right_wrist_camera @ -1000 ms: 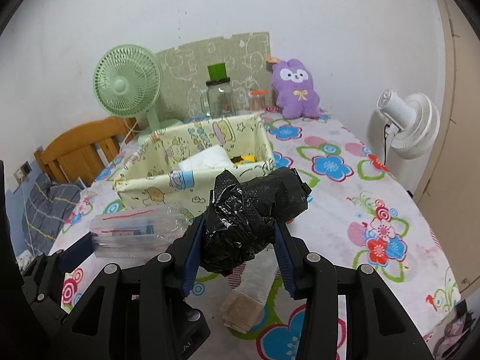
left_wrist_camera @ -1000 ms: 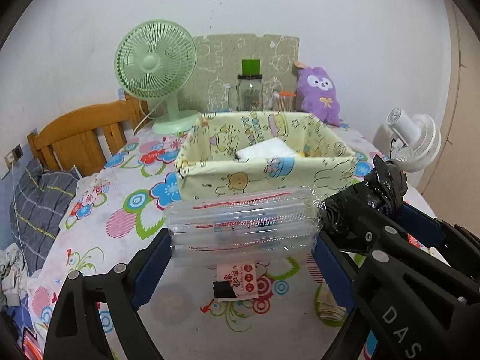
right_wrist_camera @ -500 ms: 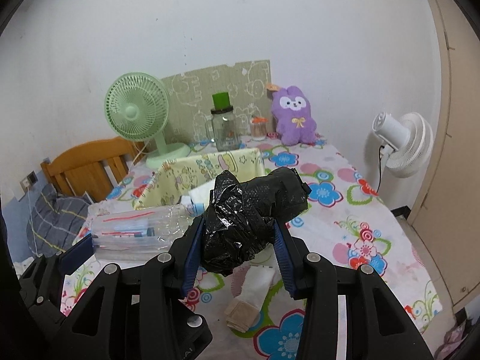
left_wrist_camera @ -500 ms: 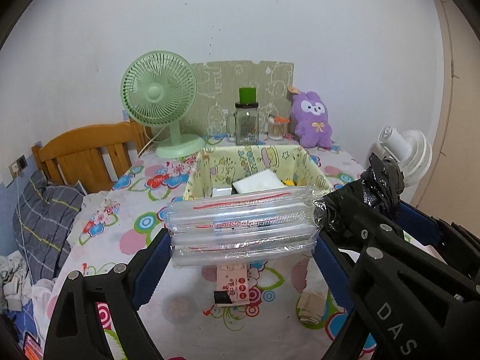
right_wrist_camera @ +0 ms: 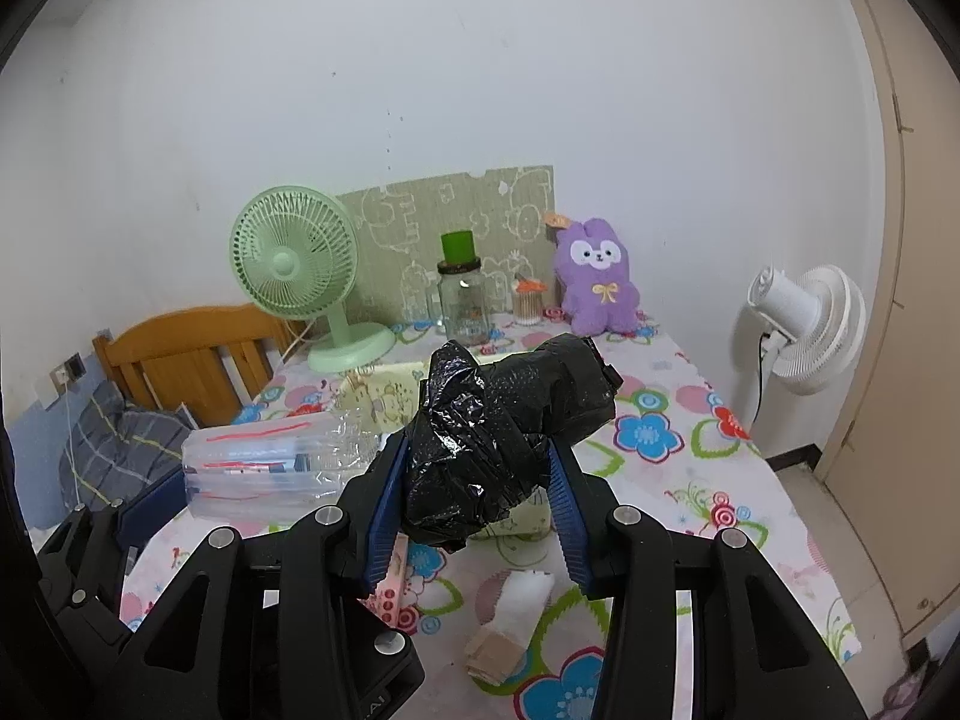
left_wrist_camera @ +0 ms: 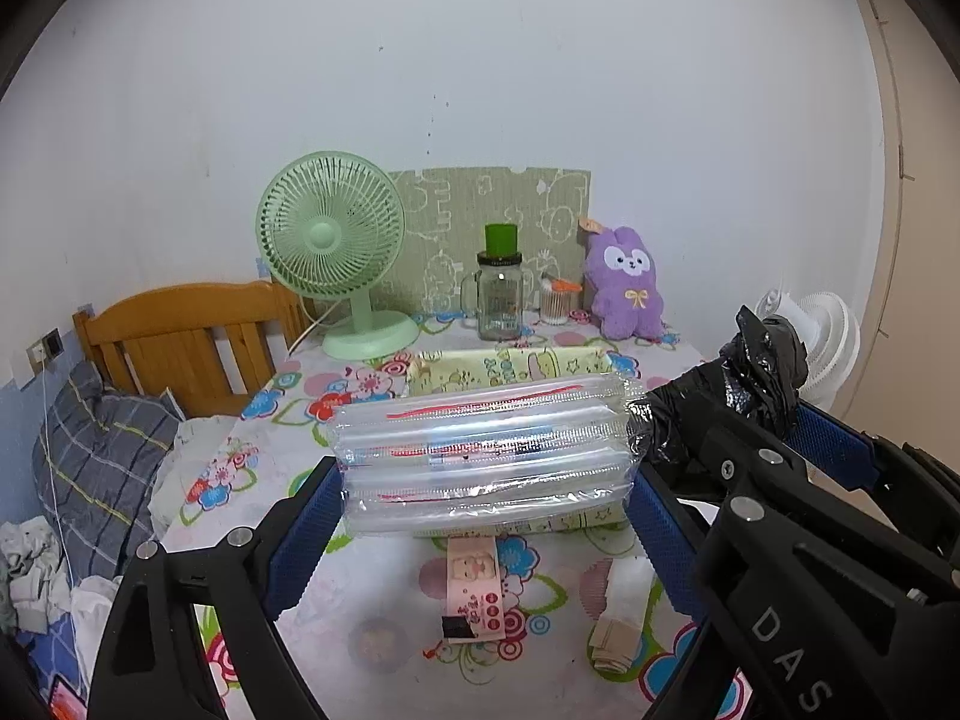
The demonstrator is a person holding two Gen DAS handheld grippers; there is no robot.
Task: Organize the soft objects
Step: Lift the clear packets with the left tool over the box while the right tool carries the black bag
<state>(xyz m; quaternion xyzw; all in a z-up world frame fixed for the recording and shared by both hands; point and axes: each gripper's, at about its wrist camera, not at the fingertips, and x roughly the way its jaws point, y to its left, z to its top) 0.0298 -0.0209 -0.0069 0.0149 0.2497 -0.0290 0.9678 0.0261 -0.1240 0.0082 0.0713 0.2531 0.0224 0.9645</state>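
Observation:
My left gripper [left_wrist_camera: 486, 480] is shut on a roll of clear plastic bags [left_wrist_camera: 486, 456] with red zip lines, held sideways above the flowered table. The same roll of clear bags [right_wrist_camera: 264, 462] shows at the left of the right wrist view. My right gripper [right_wrist_camera: 477, 483] is shut on a crumpled black plastic bag [right_wrist_camera: 498, 450], whose black bundle [left_wrist_camera: 762, 372] also appears at the right of the left wrist view. Behind and below both lies the yellow fabric basket [left_wrist_camera: 510, 363], mostly hidden by what I hold.
On the flowered tablecloth [right_wrist_camera: 672, 480] lie a pink packet [left_wrist_camera: 474, 594] and a folded white sock [right_wrist_camera: 516, 618]. At the back stand a green fan [left_wrist_camera: 330, 240], a glass jar [left_wrist_camera: 501, 300], a purple plush [left_wrist_camera: 627, 288]. A white fan [right_wrist_camera: 804, 324] stands right, a wooden bed frame [left_wrist_camera: 180, 336] left.
Both grippers have risen with their loads; the basket and the table have dropped lower in both views, and the basket's inside is now hidden.

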